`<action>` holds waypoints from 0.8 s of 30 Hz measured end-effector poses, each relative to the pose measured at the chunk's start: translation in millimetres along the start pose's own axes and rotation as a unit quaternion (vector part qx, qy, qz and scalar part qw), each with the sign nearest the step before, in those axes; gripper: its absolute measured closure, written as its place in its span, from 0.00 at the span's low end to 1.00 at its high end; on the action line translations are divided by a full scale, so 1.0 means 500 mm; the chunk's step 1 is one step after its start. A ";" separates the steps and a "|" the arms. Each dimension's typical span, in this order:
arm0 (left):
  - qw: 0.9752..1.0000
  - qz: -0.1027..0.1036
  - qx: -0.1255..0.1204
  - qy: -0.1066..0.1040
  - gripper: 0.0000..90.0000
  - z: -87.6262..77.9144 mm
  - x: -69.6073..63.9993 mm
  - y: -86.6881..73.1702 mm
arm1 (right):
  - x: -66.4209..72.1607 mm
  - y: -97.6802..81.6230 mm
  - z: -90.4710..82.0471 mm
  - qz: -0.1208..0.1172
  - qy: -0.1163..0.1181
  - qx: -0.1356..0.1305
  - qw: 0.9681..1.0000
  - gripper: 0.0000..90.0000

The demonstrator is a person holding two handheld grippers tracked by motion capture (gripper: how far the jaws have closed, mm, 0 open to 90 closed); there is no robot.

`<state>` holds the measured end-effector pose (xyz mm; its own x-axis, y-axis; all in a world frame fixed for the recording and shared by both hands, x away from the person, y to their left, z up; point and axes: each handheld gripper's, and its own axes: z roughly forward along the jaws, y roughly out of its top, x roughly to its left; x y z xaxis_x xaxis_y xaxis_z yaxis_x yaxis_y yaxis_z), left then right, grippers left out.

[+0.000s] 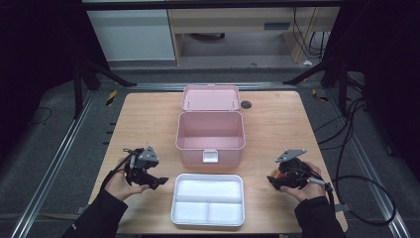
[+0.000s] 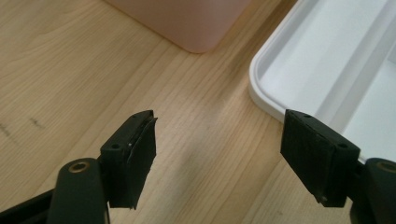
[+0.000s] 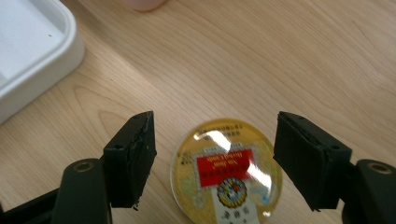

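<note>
Between the spread jaws of the right gripper (image 3: 215, 158), at lower centre, a round tin (image 3: 227, 173) is seen, ungripped; the left gripper (image 2: 217, 158) is held open, empty.

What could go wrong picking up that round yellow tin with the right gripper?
The right gripper is open, its jaws either side of the round yellow tin, apart from it. The tin's glossy top and rounded edge might let it slip from the pads. It lies flat on the table, so the fingertips may scrape wood.

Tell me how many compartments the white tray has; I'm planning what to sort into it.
3: the white tray has one long compartment across its far side and two smaller ones side by side along the near edge.
</note>
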<state>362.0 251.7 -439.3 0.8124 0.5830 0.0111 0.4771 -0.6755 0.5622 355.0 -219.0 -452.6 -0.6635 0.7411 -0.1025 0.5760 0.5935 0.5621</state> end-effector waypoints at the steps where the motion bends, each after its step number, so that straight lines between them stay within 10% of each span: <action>1: 1.000 -0.004 -0.001 0.002 0.29 -0.002 0.002 -0.002 | -0.004 -0.004 -0.001 0.005 -0.001 0.001 1.000 0.32; 24: 1.000 -0.015 0.014 0.019 0.30 0.011 0.028 -0.019 | -0.028 -0.030 0.035 0.037 0.010 0.084 0.996 0.19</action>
<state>370.8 263.5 -449.0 0.7851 0.6189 0.0265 0.5103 -0.6705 0.5386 364.1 -233.0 -474.1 -0.6248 0.7793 -0.0480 0.6945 0.5827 0.4221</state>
